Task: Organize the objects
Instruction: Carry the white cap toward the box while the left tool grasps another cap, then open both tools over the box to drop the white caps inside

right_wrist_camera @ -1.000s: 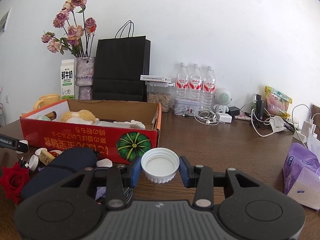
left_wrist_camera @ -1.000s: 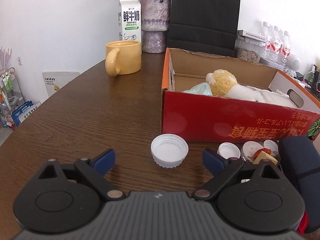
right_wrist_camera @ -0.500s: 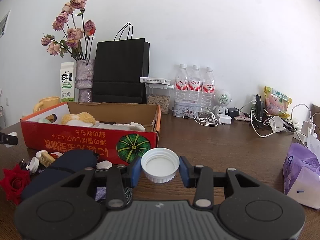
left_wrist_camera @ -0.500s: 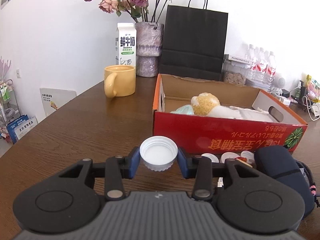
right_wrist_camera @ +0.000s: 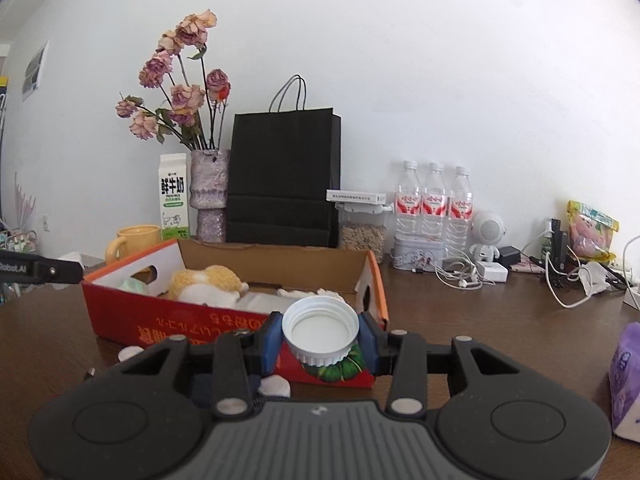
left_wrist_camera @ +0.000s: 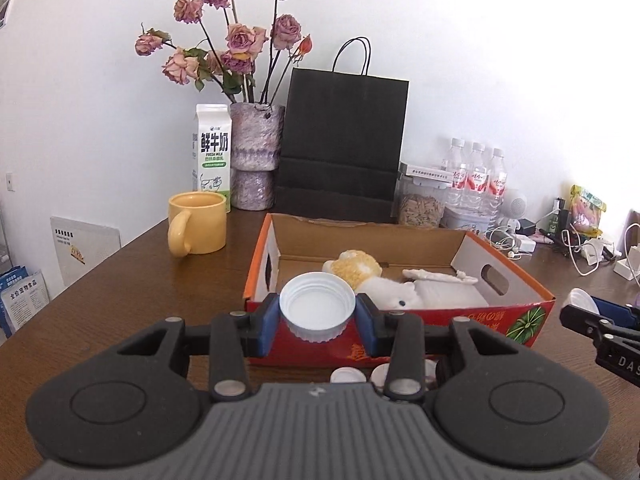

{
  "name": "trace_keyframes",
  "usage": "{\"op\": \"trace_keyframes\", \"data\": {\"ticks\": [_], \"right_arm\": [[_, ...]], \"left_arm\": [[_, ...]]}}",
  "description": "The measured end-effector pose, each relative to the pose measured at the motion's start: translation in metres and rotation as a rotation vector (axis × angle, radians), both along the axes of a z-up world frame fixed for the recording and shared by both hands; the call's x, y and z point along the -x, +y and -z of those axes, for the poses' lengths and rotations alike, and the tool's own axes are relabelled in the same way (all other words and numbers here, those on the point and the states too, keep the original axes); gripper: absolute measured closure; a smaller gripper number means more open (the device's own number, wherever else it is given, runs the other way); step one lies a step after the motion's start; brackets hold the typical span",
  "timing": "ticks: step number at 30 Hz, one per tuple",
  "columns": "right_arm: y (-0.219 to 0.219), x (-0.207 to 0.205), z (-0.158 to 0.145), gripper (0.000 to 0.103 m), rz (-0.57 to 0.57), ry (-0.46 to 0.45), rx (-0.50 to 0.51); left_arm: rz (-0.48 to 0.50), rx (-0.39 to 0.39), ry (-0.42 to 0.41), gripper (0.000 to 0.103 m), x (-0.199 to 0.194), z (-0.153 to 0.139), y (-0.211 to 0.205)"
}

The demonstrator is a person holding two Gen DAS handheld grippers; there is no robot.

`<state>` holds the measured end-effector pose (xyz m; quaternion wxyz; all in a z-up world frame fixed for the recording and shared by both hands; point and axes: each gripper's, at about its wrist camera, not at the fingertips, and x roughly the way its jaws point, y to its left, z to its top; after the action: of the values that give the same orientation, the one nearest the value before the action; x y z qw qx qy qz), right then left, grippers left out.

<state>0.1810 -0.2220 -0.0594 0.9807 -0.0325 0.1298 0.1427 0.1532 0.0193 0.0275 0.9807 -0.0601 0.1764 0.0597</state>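
Left gripper clamps a round white ribbed plastic cap, open side up, raised before the near wall of the red cardboard box. Right gripper pinches a matching lid near the box's right corner, tilted slightly down. Fluffy plush toy inside. Milk carton reads "FRESH MILK".
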Motion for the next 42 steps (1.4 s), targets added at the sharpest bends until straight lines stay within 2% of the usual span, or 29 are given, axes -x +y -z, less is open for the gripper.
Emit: {"op": "trace_keyframes", "data": {"ticks": [5,13,23,28,39,40,41,42], "right_arm": [[0.020,-0.021,-0.017,0.064,-0.037,-0.033,-0.017],[0.044,-0.064,-0.027,0.064,-0.048,-0.034,-0.028],[0.066,-0.120,-0.028,0.064,-0.070,0.022,-0.039],[0.077,-0.146,-0.024,0.064,-0.078,0.056,-0.061],[0.079,-0.149,-0.007,0.063,-0.078,0.115,-0.031],[0.078,-0.148,-0.006,0.054,-0.076,0.118,-0.031],[0.076,-0.147,-0.007,0.029,-0.075,0.121,-0.034],[0.074,-0.145,-0.008,0.015,-0.070,0.117,-0.039]], "left_arm": [[0.029,0.005,-0.027,0.062,-0.016,-0.008,-0.009],[0.043,0.014,-0.055,0.062,-0.051,-0.017,-0.014],[0.005,0.036,-0.052,0.062,-0.110,-0.017,-0.009],[-0.009,0.028,-0.048,0.062,-0.121,-0.011,-0.003],[-0.029,-0.004,-0.033,0.060,-0.127,0.004,-0.003],[-0.029,-0.004,-0.031,0.049,-0.127,0.004,-0.003],[-0.033,-0.001,-0.032,0.023,-0.126,0.004,-0.002],[-0.047,0.003,-0.044,0.011,-0.124,0.005,-0.002]]}}
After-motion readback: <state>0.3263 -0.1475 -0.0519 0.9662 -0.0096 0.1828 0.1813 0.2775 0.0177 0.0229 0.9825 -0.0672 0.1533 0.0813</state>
